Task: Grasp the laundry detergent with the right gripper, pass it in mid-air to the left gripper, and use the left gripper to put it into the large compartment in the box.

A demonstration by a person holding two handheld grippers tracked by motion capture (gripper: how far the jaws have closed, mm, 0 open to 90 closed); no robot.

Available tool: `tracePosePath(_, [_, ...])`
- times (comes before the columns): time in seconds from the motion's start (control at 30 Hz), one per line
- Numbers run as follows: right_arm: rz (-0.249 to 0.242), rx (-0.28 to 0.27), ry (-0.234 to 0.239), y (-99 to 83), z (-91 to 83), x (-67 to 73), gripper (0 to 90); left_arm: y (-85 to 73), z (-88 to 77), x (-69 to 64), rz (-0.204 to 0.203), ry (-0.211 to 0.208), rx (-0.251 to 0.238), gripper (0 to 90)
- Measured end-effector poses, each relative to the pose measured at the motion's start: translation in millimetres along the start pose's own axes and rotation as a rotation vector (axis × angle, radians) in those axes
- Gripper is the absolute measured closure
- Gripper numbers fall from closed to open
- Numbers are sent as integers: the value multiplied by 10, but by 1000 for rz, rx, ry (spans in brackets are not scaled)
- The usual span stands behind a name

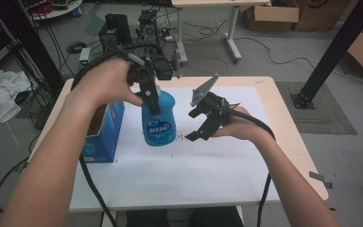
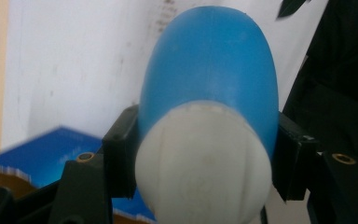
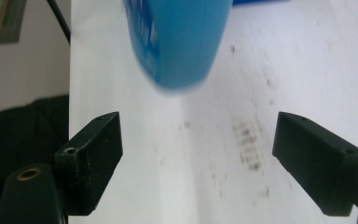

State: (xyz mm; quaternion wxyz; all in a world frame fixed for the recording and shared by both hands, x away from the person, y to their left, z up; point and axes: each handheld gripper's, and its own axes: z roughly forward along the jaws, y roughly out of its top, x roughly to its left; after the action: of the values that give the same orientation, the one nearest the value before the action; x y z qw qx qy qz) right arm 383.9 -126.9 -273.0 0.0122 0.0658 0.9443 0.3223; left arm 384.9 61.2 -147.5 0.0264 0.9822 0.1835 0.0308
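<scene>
At the table's left edge stands an open blue carton (image 1: 105,134), its brown cardboard inside showing from above. Just right of it, your left gripper (image 1: 150,97) clamps the neck of a smooth, rounded blue plastic bottle (image 1: 159,122), holding it upright above the white sheet (image 1: 194,165) that covers the wooden table (image 1: 290,127). The high view shows the bottle's printed label and your left hand (image 1: 108,82) wrapped around the tool. The left gripper view instead looks down the bottle (image 2: 209,70) from its ribbed white cap (image 2: 204,161), the black jaws pressed against either side just below it, the carton's blue corner (image 2: 51,149) blurred beneath. Farther right, your right gripper (image 1: 199,133) hangs beside the bottle with its jaws spread wide and nothing between them, a grey three-cornered plate (image 1: 203,90) on top. Its own view catches the bottle's rounded base (image 3: 177,42) above the smudged, speckled sheet (image 3: 261,70).
</scene>
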Motion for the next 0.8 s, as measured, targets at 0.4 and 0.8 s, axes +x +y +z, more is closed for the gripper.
tracePosePath(0.4, [6,226,-94,-313,-248,-110,207,-465,-366,476,-416,41,72,388])
tracePosePath(0.8, [45,404,-171,-658,-474,-247,224,-1235,-621,895,-972,129,25,388])
